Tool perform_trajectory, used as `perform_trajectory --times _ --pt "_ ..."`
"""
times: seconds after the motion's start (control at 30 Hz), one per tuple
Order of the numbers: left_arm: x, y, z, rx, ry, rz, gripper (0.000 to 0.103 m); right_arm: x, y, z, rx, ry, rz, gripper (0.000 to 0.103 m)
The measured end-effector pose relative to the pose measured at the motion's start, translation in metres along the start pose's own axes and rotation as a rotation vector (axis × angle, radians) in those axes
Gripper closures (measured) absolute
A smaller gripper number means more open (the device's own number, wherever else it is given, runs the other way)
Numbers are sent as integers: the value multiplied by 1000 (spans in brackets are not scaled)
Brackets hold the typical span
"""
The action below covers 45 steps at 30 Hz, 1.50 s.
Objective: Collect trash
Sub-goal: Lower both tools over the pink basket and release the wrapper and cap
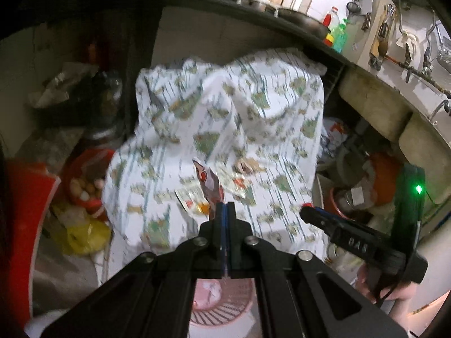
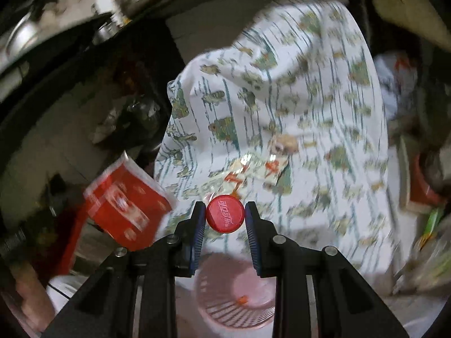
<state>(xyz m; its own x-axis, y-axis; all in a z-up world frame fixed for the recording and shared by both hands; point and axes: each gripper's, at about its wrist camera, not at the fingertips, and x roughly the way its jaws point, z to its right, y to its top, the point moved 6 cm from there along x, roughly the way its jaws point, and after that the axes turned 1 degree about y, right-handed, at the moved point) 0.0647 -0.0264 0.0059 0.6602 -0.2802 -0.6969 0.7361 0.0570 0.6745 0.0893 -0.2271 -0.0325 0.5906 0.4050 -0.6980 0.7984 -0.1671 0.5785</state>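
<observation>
My left gripper (image 1: 224,205) is shut on a crumpled red and white wrapper (image 1: 208,183) that sticks up from its tips, above a patterned white cloth (image 1: 225,118). My right gripper (image 2: 225,211) is shut on a red bottle cap (image 2: 225,217) with white lettering; it shows in the left wrist view too, right gripper (image 1: 307,208) low at the right with a hand under it. More wrappers (image 2: 253,171) lie on the cloth (image 2: 282,90) ahead. A pink slatted waste basket (image 2: 234,307) stands below both grippers, the basket (image 1: 222,309) seen between my left fingers.
A red carton (image 2: 126,211) stands left of the cloth. A red bowl of eggs (image 1: 84,188) and a yellow bag (image 1: 87,233) lie at the left. A dark shelf edge (image 1: 282,19) runs above; bottles (image 1: 336,36) and taps (image 1: 408,62) stand at the upper right. Clutter fills the right side.
</observation>
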Motion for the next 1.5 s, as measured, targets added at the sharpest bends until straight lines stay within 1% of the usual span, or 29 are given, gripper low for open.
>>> perform_trajectory --times 0.1,0.17,0.23,0.33,0.4,0.43,0.47,0.5,0.57,0.63,0.67,0.73,0.83,0.9,0.93,1.13,1.17,1.2,1.23,1.27,1.3,1.33,1.43,1.5 --pt "16 -23 3 -24 -5 -63 103 12 -23 12 116 46 -71 73" --pt "32 -40 5 -24 12 -104 103 20 -37 17 162 54 -107 73" --pt "48 -57 5 -20 18 -154 103 30 -55 27 197 27 -137 73" --pt "75 -83 1 -24 16 -234 103 49 -77 45 257 17 -182 73" --pt "95 -102 -1 -15 18 -305 103 59 -89 59 290 4 -209 73" --pt "104 -110 -1 -6 7 -345 103 69 -100 64 322 31 -236 73" --pt "112 -118 -2 -4 14 -377 103 75 -105 66 336 58 -256 73" --pt "120 -125 -3 -4 32 -403 103 87 -117 69 357 90 -301 73" --pt "133 -140 -4 12 49 -448 103 99 -130 81 385 42 -324 73" --pt "144 -151 -8 13 75 -484 103 106 -135 91 388 -3 -310 73" --pt "149 -156 -9 13 76 -501 103 111 -138 95 377 -26 -310 73" --pt "160 -165 -12 13 90 -534 103 125 -146 100 348 -58 -342 73" --pt "178 -180 -15 8 99 -584 103 147 -152 101 312 -64 -372 73" --pt "191 -192 -20 -20 109 -629 103 159 -155 102 273 -90 -377 73" --pt "195 -195 -22 -35 107 -637 103 166 -156 103 261 -100 -381 73" --pt "212 -212 -30 -16 152 -670 103 192 -174 115 298 -95 -421 73" --pt "215 -215 -30 -15 152 -678 100 196 -177 116 298 -103 -428 73" --pt "217 -217 -31 -16 155 -688 85 200 -179 118 300 -105 -434 73" --pt "218 -220 -32 -26 162 -700 55 203 -181 119 307 -103 -439 73" --pt "218 -220 -33 -32 167 -698 45 205 -182 121 314 -100 -442 73" --pt "218 -220 -34 -31 177 -694 42 208 -185 122 326 -97 -447 73" --pt "218 -221 -33 -22 189 -700 40 208 -185 126 331 -98 -449 73" --pt "217 -223 -33 -34 186 -720 36 211 -187 131 332 -117 -448 72" --pt "216 -222 -35 -43 191 -719 34 208 -187 137 345 -123 -451 63"
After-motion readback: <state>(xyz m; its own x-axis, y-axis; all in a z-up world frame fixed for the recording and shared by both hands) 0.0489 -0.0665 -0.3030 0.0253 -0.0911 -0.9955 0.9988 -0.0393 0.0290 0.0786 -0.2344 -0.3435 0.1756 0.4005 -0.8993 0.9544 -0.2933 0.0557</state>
